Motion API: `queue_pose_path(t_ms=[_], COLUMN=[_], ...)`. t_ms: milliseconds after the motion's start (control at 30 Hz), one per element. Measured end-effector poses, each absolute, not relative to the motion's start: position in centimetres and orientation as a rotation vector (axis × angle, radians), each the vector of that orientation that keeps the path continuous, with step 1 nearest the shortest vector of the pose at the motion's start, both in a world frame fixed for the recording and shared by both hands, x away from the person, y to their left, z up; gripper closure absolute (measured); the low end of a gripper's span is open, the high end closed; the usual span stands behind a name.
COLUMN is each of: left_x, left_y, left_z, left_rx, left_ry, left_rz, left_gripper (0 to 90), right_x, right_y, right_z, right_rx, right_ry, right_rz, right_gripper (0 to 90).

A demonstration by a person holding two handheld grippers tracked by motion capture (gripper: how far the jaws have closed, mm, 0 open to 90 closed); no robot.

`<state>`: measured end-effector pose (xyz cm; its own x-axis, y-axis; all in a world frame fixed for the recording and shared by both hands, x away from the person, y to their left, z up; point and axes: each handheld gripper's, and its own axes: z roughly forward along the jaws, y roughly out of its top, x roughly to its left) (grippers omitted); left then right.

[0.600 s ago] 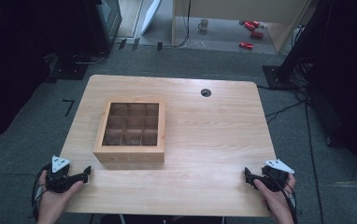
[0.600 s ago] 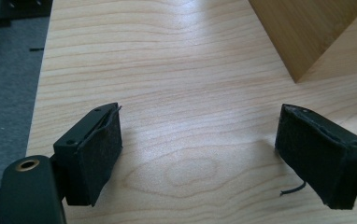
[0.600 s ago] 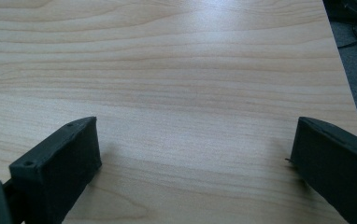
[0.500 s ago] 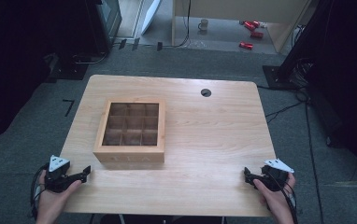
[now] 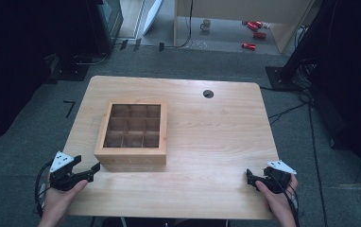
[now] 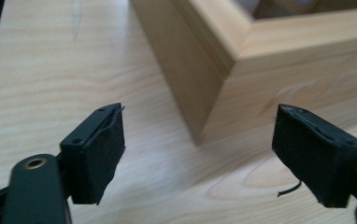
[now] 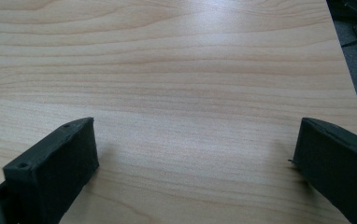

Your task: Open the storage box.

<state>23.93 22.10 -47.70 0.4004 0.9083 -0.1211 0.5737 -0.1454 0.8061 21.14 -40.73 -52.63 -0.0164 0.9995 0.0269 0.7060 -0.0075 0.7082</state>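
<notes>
A wooden box (image 5: 132, 158) with a grid of open compartments sits left of centre on the table (image 5: 207, 137). My left gripper (image 5: 88, 163) rests at the front left, held by a hand, jaws open and pointing at the box's near left corner, a short gap away. In the left gripper view the left gripper (image 6: 204, 149) frames that box corner (image 6: 223, 88) with nothing between the pads. My right gripper (image 5: 249, 177) lies at the front right edge in the other hand. In its own view the right gripper (image 7: 195, 158) stands wide open over bare wood.
A round cable hole (image 5: 208, 93) sits near the table's far edge. The table's right edge (image 7: 349, 93) runs close beside the right gripper. Dark carpet, cables and stands surround the table; a mug (image 5: 206, 24) and red items (image 5: 254, 34) lie on the floor beyond.
The left gripper has edged slightly toward the box's near corner. The right gripper has stayed where it was.
</notes>
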Motion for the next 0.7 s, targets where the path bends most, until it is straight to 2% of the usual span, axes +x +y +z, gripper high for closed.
queue_pose_path(t_ms=[100,233,333,600,700], left_x=[24.1,24.5,24.8,26.1,26.1], left_y=[21.6,21.0,21.0,21.1,20.9], left_z=[-47.2,-46.9,-46.8,-47.5,-47.4], left_rx=[1.833,1.857,1.882,1.9,1.91], left_ry=[1.247,1.228,1.212,1.157,1.158], left_rz=[0.507,0.525,0.491,0.384,0.396], left_gripper=[26.7,38.1,44.3,45.1,42.8], right_x=[21.2,21.3,21.3,21.5,21.7], right_y=[-40.6,-40.4,-40.2,-37.6,-35.9], right_z=[-52.6,-52.6,-52.6,-51.4,-50.2], right_rx=[1.766,1.774,1.78,1.713,1.678], right_ry=[1.768,1.756,1.754,1.79,1.809], right_rz=[0.763,0.756,0.748,0.778,0.862], right_gripper=[0.0,0.0,0.0,3.9,4.5])
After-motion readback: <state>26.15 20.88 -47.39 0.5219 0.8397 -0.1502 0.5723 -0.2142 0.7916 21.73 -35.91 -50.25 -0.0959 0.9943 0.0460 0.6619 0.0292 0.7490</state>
